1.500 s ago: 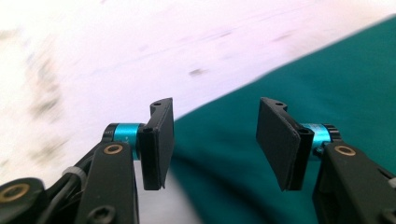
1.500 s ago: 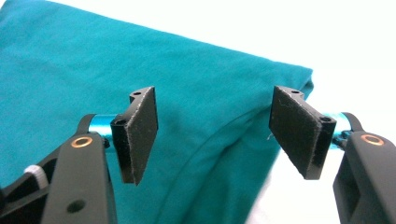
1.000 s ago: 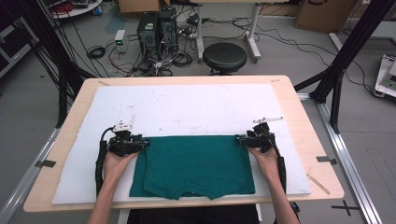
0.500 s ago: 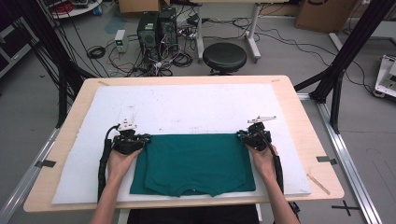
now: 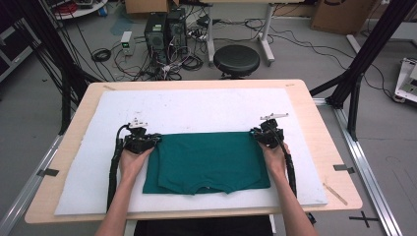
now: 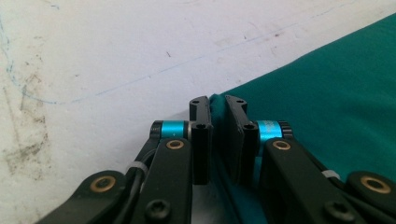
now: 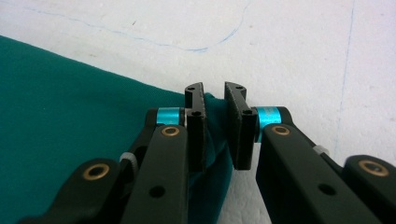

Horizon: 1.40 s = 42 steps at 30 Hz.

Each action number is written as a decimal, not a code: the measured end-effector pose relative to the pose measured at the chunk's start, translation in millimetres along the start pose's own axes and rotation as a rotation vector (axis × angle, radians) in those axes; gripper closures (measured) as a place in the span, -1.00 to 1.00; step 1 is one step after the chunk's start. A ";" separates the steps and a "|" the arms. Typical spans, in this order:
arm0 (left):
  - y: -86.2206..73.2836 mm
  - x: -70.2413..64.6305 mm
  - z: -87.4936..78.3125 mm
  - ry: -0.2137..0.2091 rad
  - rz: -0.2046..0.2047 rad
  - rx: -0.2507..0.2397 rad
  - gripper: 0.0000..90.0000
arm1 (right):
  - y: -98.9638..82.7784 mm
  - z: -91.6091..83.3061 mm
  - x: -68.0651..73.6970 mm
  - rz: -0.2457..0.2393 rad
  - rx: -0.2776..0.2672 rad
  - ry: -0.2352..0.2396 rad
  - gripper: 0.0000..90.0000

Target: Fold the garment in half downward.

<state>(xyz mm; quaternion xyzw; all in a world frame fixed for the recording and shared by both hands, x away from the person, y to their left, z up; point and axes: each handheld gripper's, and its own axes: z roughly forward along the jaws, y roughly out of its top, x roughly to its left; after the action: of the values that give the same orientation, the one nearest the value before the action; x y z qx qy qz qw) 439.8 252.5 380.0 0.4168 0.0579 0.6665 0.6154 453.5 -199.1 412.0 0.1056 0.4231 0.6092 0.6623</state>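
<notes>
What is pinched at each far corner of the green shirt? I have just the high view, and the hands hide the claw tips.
Observer: In the left gripper view, the left claw has green shirt fabric pinched between its pads.
Operator: And the right?
Observer: In the right gripper view, the right claw clamps a bunched corner of the cloth.
Operator: Anything on the board there?
Observer: Thin blue pen lines cross the white board beyond that corner.
</notes>
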 end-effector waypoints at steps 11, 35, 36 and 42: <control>0.7 0.5 -16.1 -0.015 0.008 -0.010 0.21 | -3.6 -19.8 6.0 -0.010 -0.019 -0.057 -0.08; -31.2 -20.3 -98.5 -0.161 0.077 -0.209 -0.35 | -51.2 -92.6 38.4 -0.068 -0.198 0.089 -0.53; -32.2 -20.9 -99.9 -0.170 0.083 -0.207 -0.35 | -53.1 -93.0 39.1 -0.067 -0.205 0.090 -0.53; -38.8 -23.8 -104.5 -0.162 0.103 -0.185 -0.35 | -59.4 -90.0 36.3 -0.057 -0.189 0.107 -0.53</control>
<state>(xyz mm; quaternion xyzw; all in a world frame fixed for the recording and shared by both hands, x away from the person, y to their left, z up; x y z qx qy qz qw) 401.8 286.5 278.0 0.4132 -0.0749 0.6639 0.6187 430.5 -214.4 301.6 -0.0021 0.4012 0.6323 0.6627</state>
